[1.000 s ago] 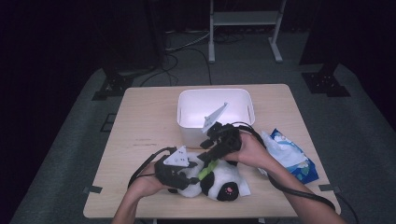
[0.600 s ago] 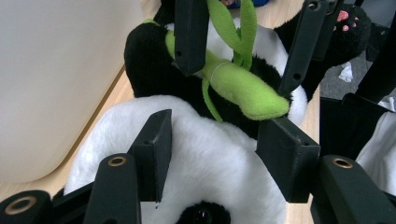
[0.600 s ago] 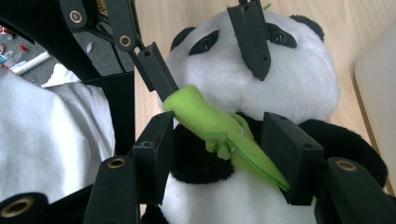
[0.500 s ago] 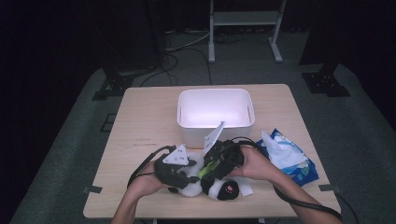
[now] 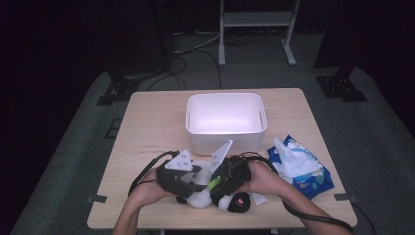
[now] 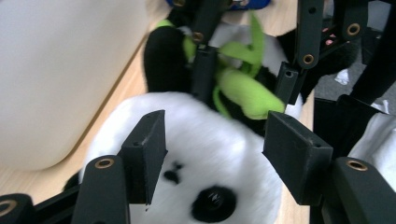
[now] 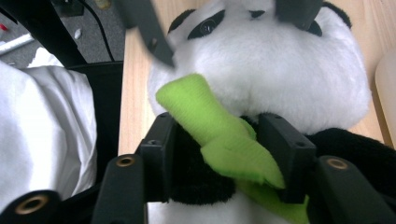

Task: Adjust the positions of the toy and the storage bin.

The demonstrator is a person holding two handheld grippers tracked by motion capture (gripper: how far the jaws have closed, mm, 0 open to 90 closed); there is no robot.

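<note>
**Panda held between two grippers at the counter's near edge**

One counter (image 5: 147,122) is seen from the high view, carrying one white bin (image 5: 226,122) at its middle and one blue wipes pack (image 5: 301,166) to the right. One plush panda (image 5: 230,198) lies at the near edge, just in front of the bin, with its long axis running across the counter: the white head toward the person's left, the black body and green leaf (image 7: 219,135) toward the right.

The panda is approached from both ends. The left gripper (image 6: 215,149) is set about the head (image 6: 210,154), its jaws half apart and having just been opening; the head lies between them, and the pads are not seen pressing into the plush. The right gripper (image 7: 219,154) is set about the black body just below the head, with the leaf lying between its jaws; these have just been closing and the pads appear to press against the plush on either side.

The right gripper is judged to carry the hold, and the bin lies just beyond both hands, so a lift away from the person and over the near wall is what placing the panda would call for.

Counted: two grippers, one panda, one bin, one pack.
</note>
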